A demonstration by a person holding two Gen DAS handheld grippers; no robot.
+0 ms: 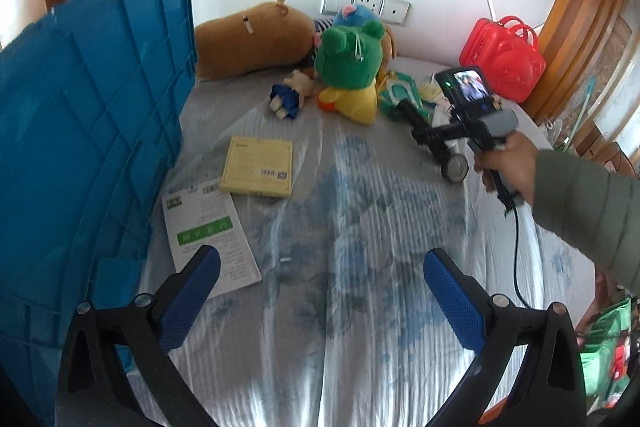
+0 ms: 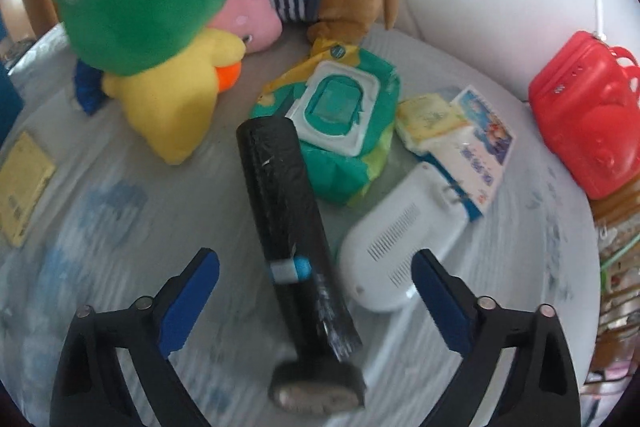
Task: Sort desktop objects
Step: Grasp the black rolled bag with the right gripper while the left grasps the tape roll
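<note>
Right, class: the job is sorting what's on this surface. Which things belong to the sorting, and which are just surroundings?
To sort: black roll, wipes pack, white device, yellow box, leaflet, plush toys.

Surroundings: blue crate, wall sockets, red case, patterned sheet.

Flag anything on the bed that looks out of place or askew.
The blue crate lid stands tilted on edge at the bed's left side instead of lying flat. The plush toys lie tumbled in a heap by the wall. Nothing looks spilled or broken.
</note>
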